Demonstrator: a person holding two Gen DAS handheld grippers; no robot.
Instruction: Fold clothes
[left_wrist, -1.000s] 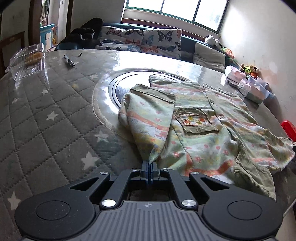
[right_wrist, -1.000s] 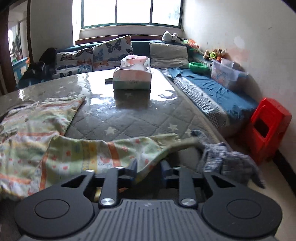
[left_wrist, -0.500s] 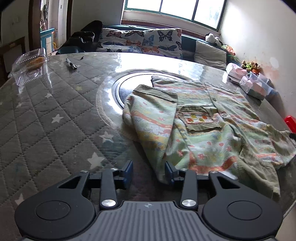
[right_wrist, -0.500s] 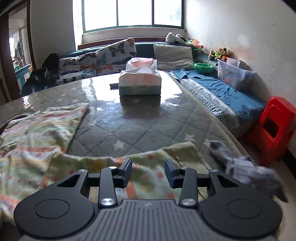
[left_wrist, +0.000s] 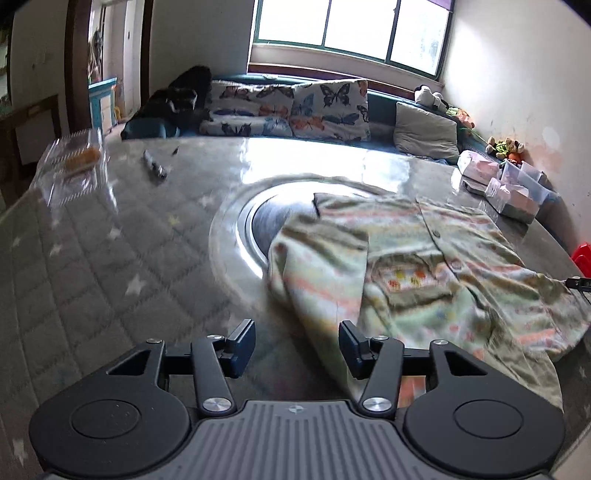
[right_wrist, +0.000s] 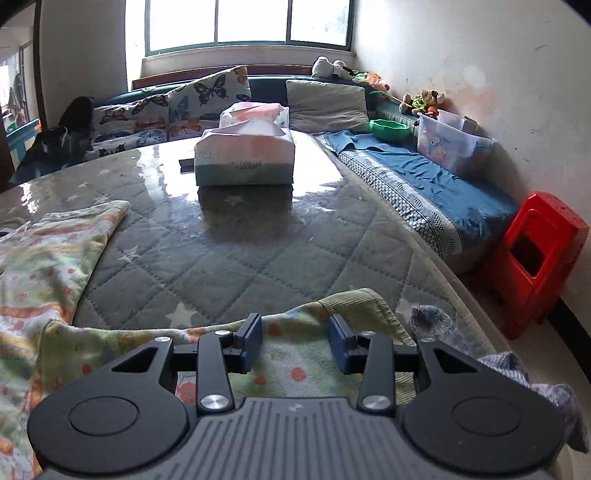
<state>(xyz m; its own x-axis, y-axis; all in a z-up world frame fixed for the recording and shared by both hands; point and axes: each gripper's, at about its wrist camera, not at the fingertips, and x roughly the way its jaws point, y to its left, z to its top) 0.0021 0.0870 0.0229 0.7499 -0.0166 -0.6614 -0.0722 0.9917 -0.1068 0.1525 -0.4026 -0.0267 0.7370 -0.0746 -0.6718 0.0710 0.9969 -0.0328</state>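
Observation:
A pale green patterned child's shirt (left_wrist: 424, 266) lies on the round quilted table (left_wrist: 110, 251), its left sleeve folded over the front beside the chest pocket. My left gripper (left_wrist: 297, 345) is open and empty, just off the shirt's near left edge. In the right wrist view the shirt's other sleeve (right_wrist: 291, 354) lies flat near the table's edge. My right gripper (right_wrist: 295, 343) is open just above that sleeve and holds nothing.
A tissue box (right_wrist: 243, 158) stands mid-table ahead of the right gripper. A clear plastic food box (left_wrist: 74, 162) and a marker (left_wrist: 155, 170) lie at the far left. A grey knitted cloth (right_wrist: 517, 373) hangs off the table edge. A red stool (right_wrist: 543, 258) stands on the floor.
My left gripper let go of the folded sleeve, opened and drew back. My right gripper opened wider, and the sleeve that hung over the table edge now lies flat under it.

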